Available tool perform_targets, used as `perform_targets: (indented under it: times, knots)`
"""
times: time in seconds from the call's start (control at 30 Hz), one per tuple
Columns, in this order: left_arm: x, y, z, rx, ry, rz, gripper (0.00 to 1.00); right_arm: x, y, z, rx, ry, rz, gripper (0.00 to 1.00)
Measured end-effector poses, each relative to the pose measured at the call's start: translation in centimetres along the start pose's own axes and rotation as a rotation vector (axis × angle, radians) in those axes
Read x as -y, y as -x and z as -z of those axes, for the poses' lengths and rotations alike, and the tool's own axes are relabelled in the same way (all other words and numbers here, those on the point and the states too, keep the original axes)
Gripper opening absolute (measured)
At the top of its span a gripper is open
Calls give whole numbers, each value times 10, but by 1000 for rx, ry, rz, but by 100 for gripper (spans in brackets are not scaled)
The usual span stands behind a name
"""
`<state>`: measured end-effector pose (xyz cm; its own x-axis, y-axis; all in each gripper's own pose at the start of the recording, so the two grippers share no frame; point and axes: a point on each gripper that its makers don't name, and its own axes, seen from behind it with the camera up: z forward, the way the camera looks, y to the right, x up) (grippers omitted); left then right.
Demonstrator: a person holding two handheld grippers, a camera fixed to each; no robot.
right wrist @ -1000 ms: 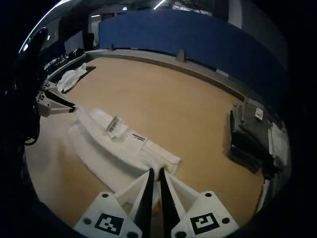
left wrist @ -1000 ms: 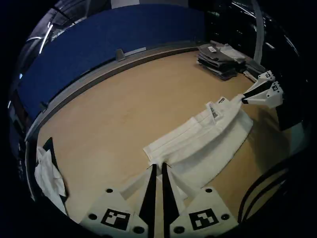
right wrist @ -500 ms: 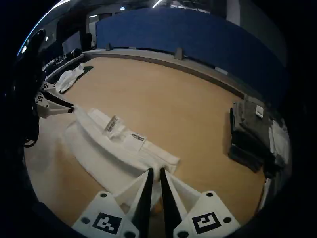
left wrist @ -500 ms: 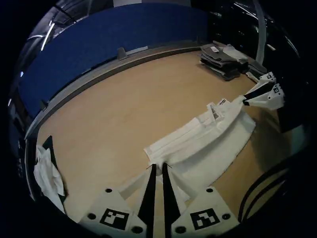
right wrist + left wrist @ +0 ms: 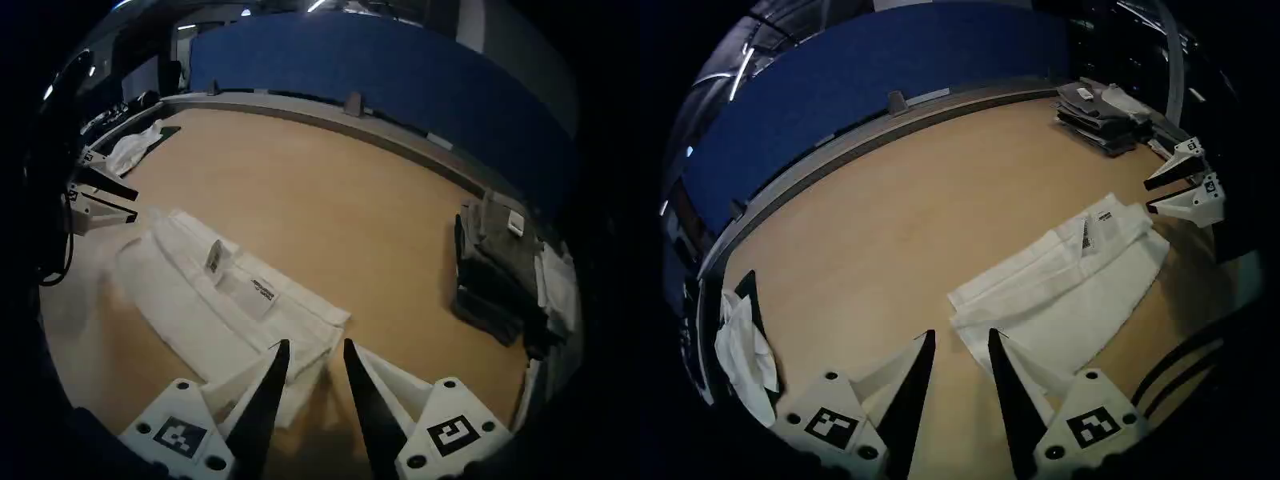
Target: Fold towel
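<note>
A white towel (image 5: 1064, 280) lies folded lengthwise on the wooden table (image 5: 904, 208), with tags (image 5: 1096, 228) on top. My left gripper (image 5: 960, 346) is open just above the towel's near end, holding nothing. In the same view my right gripper (image 5: 1160, 196) stands open at the towel's far end. In the right gripper view the towel (image 5: 216, 296) stretches leftward, its tags (image 5: 216, 258) facing up. My right gripper (image 5: 314, 356) is open over the near corner, and my left gripper (image 5: 120, 204) is open at the far end.
A stack of folded grey and dark towels (image 5: 1104, 116) (image 5: 500, 276) sits at one end of the table. A crumpled white cloth (image 5: 740, 356) (image 5: 136, 148) lies at the other end. A blue partition (image 5: 864, 80) runs along the table's far edge.
Both grippers have opened and let go of the towel's ends. The towel has dropped flat onto the table and both grippers have drawn back slightly.
</note>
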<state>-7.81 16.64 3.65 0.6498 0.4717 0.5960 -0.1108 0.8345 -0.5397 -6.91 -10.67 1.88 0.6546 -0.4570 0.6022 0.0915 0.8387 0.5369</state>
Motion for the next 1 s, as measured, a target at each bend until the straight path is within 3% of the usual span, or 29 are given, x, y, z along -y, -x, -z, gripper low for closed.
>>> perform_targets:
  times: [0.17, 0.3, 0.37, 0.43, 1.0]
  knots:
    - [-1, 3, -1, 6, 0, -4, 48, 1, 6, -1, 14, 1, 17, 61]
    - [-1, 4, -1, 9, 2, -7, 50, 3, 10, -1, 20, 0, 30, 79]
    - [0, 5, 0, 10, 3, -8, 58, 2, 11, -1, 20, 2, 37, 92]
    - [0, 6, 0, 12, 5, -11, 59, 0, 12, 0, 19, 13, 45, 100]
    - [7, 11, 6, 5, -21, -4, 66, -6, 26, -4, 44, 32, 79, 100]
